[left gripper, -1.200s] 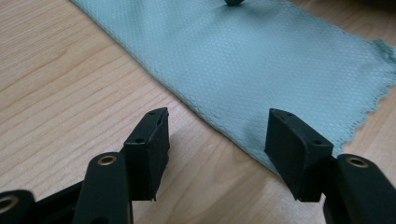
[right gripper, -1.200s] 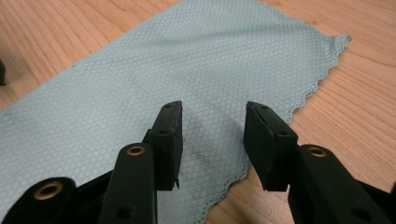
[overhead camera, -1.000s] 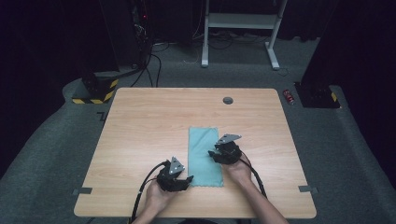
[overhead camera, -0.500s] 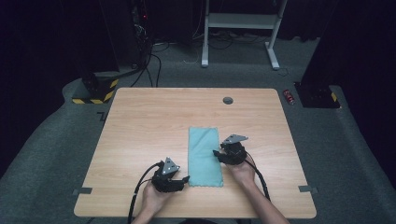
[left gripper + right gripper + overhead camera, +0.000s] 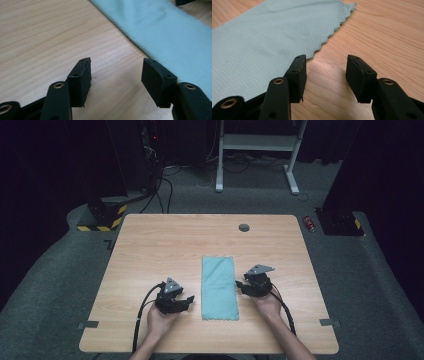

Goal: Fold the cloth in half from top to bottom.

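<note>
Teal cloth (image 5: pixel 219 287) lies flat as a long folded strip in the lower middle of the high view, on the wooden table (image 5: pixel 150 250), long edges running up-frame. The left gripper (image 5: pixel 186 301) sits lower left of the strip, just beside its long edge and clear of it; the right gripper (image 5: pixel 241 286) sits at the strip's right edge, about mid-length. Both are empty. In the left gripper view, the left gripper (image 5: pixel 115 72) has its jaws well apart with bare wood between them, and the cloth (image 5: pixel 160 32) runs diagonally across the upper right, its edge passing close by the right-hand jaw. In the right gripper view, the right gripper (image 5: pixel 325 75) also has its jaws spread with only wood between; they have just been opening. The cloth (image 5: pixel 267 40) fills the upper left there, its pinked, zigzag edge and one corner showing. My read is that the hands flank the strip because both have let go of a finished fold, or are lining up on either side for the next one. It is hard to tell how many layers the strip has, since no fold line is clear. The near short edge is small in the high view. The forearms are cut off at the bottom, and the background is too dark to read beyond a frame and cables.
</note>
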The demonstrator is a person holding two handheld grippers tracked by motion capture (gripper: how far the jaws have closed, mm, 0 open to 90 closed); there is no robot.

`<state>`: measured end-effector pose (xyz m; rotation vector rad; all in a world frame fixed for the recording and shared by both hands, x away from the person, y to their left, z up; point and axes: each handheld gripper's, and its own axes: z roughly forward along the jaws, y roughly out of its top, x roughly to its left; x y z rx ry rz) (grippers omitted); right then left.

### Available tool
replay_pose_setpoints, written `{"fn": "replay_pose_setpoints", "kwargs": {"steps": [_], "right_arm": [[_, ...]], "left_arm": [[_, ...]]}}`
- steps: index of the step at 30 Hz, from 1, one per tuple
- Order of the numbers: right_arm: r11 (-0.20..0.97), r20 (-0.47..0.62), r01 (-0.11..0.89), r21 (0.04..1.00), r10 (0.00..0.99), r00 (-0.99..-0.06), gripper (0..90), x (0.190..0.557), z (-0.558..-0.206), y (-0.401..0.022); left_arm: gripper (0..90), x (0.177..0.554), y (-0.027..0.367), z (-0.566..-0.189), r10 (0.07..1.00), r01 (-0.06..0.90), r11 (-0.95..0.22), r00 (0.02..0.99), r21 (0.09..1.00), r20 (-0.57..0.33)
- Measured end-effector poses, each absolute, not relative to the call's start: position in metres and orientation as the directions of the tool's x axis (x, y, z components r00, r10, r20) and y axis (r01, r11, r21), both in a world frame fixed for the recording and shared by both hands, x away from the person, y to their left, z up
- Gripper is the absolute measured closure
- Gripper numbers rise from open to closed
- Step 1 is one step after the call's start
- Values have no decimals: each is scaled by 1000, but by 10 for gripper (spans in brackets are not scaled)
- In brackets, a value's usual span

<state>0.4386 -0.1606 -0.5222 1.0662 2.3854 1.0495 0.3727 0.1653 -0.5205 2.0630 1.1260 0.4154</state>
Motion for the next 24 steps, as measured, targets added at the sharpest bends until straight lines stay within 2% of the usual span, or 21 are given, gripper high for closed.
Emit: {"fn": "replay_pose_setpoints", "kwargs": {"steps": [11,17,19,21,24], "right_arm": [[462,-16,501,732,746,-665,449,444,-523,-168],[465,-17,510,723,750,-661,457,452,-522,-170],[475,-17,518,712,749,-662,478,453,-520,-168],[491,-26,522,698,745,-666,516,456,-517,-165],[478,-2,546,688,754,-657,524,460,-515,-162]], "left_arm": [[421,425,164,-513,849,604,-353,527,715,-26],[419,450,159,-506,851,621,-316,520,717,-76],[421,460,156,-502,844,625,-282,522,728,-122],[424,465,154,-498,840,604,-260,526,753,-132],[424,474,148,-494,838,611,-268,529,745,-133]]}}
